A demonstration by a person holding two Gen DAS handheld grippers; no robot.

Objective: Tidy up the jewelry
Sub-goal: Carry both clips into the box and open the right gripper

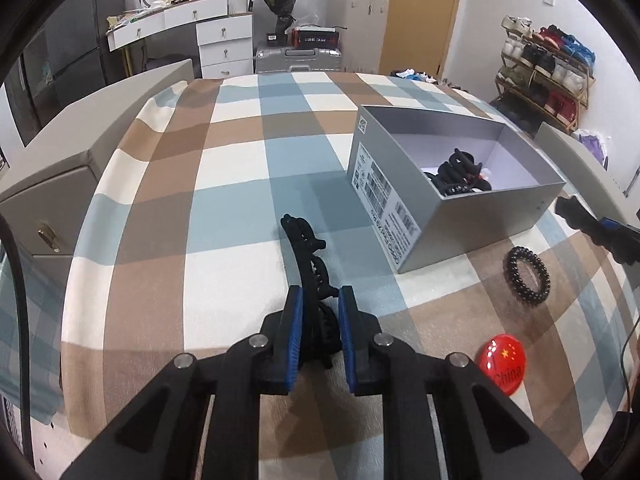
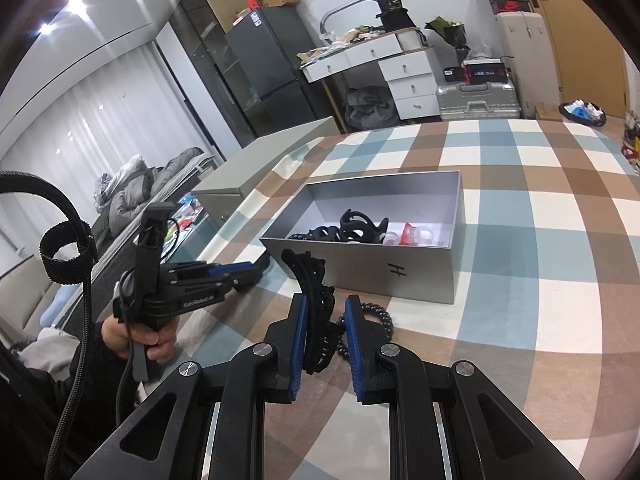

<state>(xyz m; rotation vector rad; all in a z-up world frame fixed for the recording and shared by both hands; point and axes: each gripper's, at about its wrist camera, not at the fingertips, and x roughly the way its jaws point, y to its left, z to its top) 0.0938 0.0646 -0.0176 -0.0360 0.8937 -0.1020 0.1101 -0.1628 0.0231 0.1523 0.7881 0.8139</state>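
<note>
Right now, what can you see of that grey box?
The grey box is open-topped, cardboard-looking, standing flat on the checked cloth. One end wall carries barcode labels; one long side bears a dark H-like mark. Its pale inside holds a heap of black hair clips and small red-and-clear pieces.

Even indoor light is filling the room, and both views are staying bright and sharp near the jaws. Ceiling lights (image 2: 72,0) are flaring into white streaks up left of the right-hand jaws, and pale daylight is glowing through the curtains (image 2: 100,128) below them. The grey box (image 1: 400,216) ahead of the left-hand jaws is throwing a soft shadow onto the checked cloth (image 1: 224,184). A red badge (image 1: 505,360) right of those jaws is catching small glints. Straight edges are bowing toward the rims, and the corners are falling off into black.
</note>
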